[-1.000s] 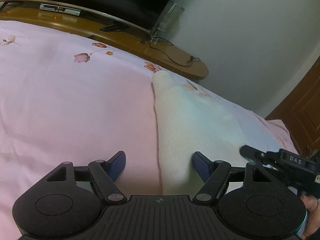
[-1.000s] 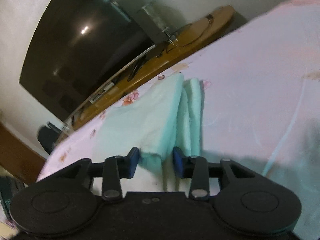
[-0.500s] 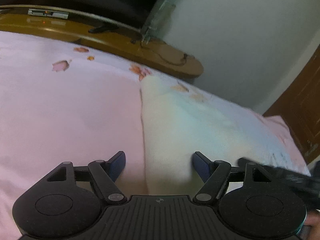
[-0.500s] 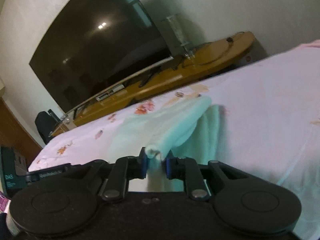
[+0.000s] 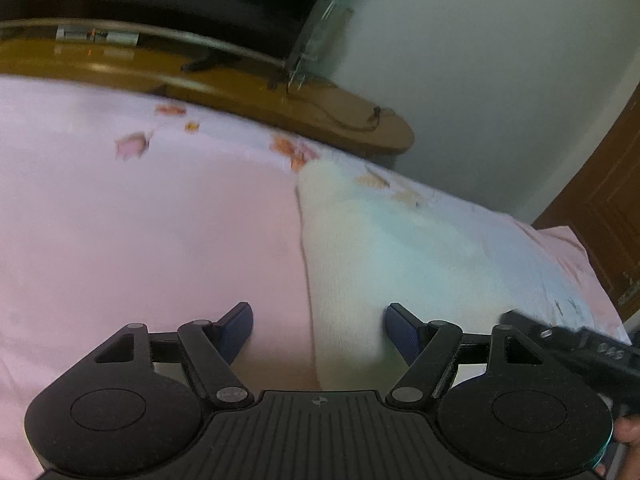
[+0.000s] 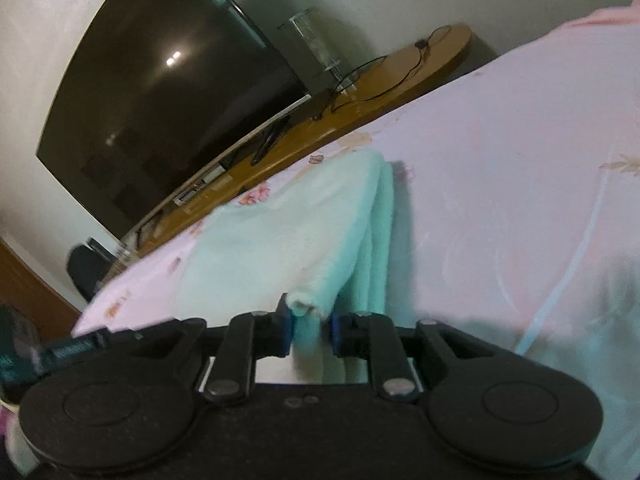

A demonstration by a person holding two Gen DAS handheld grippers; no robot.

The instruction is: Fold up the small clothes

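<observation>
A pale mint knit garment (image 6: 288, 240) lies on the pink floral bedsheet (image 6: 500, 160), part folded, with layered edges along its right side. One rolled corner (image 6: 305, 307) stands up between the fingers of my right gripper (image 6: 310, 326). The jaws are opening: the corner leans on the left pad and a gap shows at the right pad. In the left wrist view the same garment (image 5: 400, 264) looks creamy white. My left gripper (image 5: 318, 326) hovers open over its near left edge, one finger above the sheet (image 5: 140, 240) and one above the fabric. The right gripper's body (image 5: 576, 352) pokes in at the lower right.
A wooden TV bench (image 6: 360, 112) with cables runs along the far side of the bed, under a large dark television (image 6: 168, 92) and a clear glass stand (image 6: 316, 48). A brown door (image 5: 608, 208) stands at the right. A fingertip (image 5: 628, 430) shows at the edge.
The right jaws closed on the garment's corner and lifted it, then widened again, leaving the corner loose between them. The left gripper stayed open and shifted a little along the garment's edge.
</observation>
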